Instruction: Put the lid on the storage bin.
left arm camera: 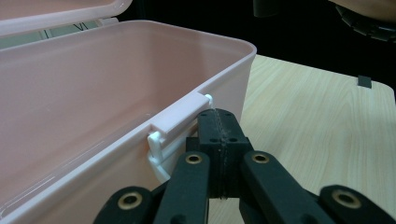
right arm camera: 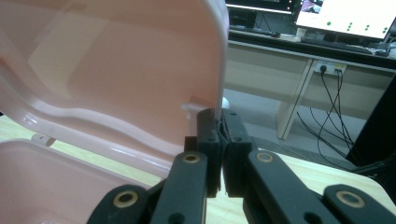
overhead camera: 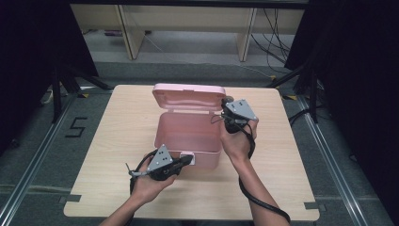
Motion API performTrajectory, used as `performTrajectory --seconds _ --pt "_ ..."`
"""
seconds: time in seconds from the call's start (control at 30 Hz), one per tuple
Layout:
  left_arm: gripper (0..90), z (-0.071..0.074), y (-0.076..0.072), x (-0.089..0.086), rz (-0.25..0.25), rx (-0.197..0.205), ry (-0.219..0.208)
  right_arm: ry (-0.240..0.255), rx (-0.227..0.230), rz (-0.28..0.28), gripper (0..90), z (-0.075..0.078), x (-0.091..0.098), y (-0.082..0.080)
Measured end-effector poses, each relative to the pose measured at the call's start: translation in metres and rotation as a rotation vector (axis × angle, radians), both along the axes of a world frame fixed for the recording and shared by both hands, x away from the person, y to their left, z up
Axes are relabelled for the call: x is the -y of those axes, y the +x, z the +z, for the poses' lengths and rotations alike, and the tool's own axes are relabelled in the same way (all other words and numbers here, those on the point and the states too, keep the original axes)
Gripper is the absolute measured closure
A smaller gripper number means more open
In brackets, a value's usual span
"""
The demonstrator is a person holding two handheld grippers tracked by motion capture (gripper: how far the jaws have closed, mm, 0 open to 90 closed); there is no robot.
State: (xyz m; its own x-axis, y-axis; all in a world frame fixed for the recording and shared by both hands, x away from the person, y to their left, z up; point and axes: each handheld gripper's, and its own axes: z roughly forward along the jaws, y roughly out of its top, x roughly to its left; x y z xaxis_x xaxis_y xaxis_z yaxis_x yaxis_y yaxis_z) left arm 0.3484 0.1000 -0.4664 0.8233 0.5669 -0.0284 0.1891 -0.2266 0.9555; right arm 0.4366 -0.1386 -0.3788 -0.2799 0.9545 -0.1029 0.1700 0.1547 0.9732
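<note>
A pink box (overhead camera: 188,134) is sitting open near the middle of a wooden table (overhead camera: 117,141), with its lid (overhead camera: 188,97) standing up at the far side. A person is working on it with 2 grippers, 1 in each hand.

The left gripper (overhead camera: 187,160) is resting at the near wall of the box, just beside the white latch (overhead camera: 187,157) at the front rim. In the left gripper view, its jaws are pressing flat against each other, and their tips are sitting directly under the latch (left arm camera: 180,116). Whether they are pinching any part of the latch cannot be told from here. The box rim (left arm camera: 140,130) is running diagonally across that view.

The right gripper (overhead camera: 227,104) is reaching the right edge of the raised lid. In the right gripper view, its jaws are clamping the thin edge of the lid (right arm camera: 140,70), which is running down between the 2 tips. The right hand (overhead camera: 237,139) is holding the gripper beside the right wall of the box. A cable (overhead camera: 263,202) is trailing from it along the forearm.
</note>
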Motion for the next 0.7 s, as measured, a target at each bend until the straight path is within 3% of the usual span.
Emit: performTrajectory --seconds 0.07,0.17,0.2,0.23,0.37,0.57,0.7 --pt "90.0 0.0 0.0 0.0 0.0 0.001 0.0 -0.015 0.016 0.004 88.8 -0.001 0.0 0.0" --pt "90.0 0.0 0.0 0.0 0.0 0.0 0.0 0.001 0.002 -0.006 88.8 -0.002 -0.001 -0.004" --pt "90.0 0.0 0.0 0.0 0.0 0.0 0.0 -0.036 0.024 -0.004 88.8 -0.001 0.001 -0.003" --pt "90.0 0.0 0.0 0.0 0.0 0.0 0.0 -0.009 0.009 -0.004 88.8 -0.002 -0.001 -0.005" --pt "90.0 0.0 0.0 0.0 0.001 0.001 0.0 -0.038 0.028 -0.003 88.6 -0.004 0.001 -0.007" --pt "90.0 0.0 0.0 0.0 0.003 0.001 -0.001 -0.021 0.023 0.008 88.5 -0.007 -0.001 -0.01" --pt "90.0 0.0 0.0 0.001 0.003 0.003 0.002 -0.038 0.022 0.005 88.5 -0.008 -0.001 -0.013"
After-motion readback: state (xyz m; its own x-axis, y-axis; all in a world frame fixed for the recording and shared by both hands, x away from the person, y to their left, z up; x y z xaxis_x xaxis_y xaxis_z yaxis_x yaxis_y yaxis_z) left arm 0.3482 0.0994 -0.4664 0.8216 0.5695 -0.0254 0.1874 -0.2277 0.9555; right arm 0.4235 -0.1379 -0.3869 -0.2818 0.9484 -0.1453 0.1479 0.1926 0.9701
